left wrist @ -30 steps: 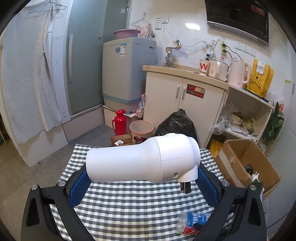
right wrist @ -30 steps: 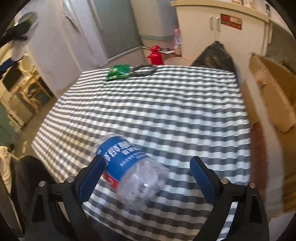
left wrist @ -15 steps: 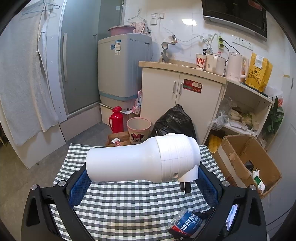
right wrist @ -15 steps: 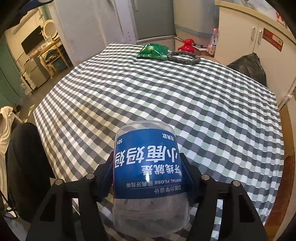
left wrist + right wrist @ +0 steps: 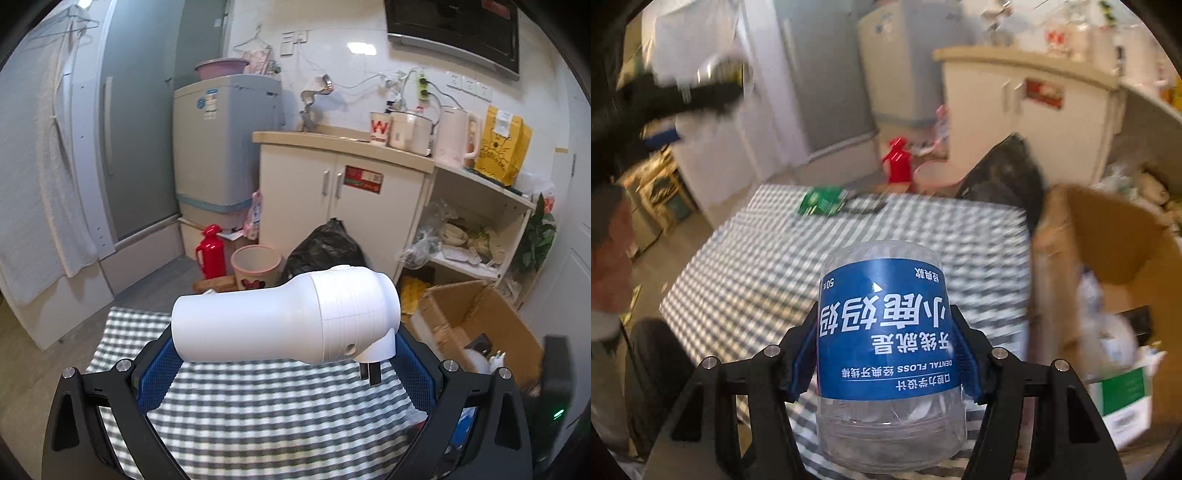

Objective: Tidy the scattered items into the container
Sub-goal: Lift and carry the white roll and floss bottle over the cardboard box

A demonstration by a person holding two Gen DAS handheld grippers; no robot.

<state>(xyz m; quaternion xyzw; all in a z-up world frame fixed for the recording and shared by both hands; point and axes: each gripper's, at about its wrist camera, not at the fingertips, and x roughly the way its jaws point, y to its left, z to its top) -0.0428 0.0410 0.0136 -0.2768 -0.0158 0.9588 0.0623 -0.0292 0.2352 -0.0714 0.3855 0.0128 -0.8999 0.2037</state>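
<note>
Cardboard box (image 5: 1108,236) lies right of right gripper (image 5: 886,354), clamped on floss jar (image 5: 886,332) | left gripper (image 5: 284,362) clamps white plug-in device (image 5: 284,325) crosswise

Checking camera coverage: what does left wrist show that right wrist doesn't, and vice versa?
Left wrist only: the left gripper clamped on a white plug-in device, and the kettle on the counter.

Right wrist only: the right gripper clamped on a dental floss jar, and a green packet at the table's far edge.

Both: the checked tablecloth, cardboard box, red thermos and black bag.
</note>
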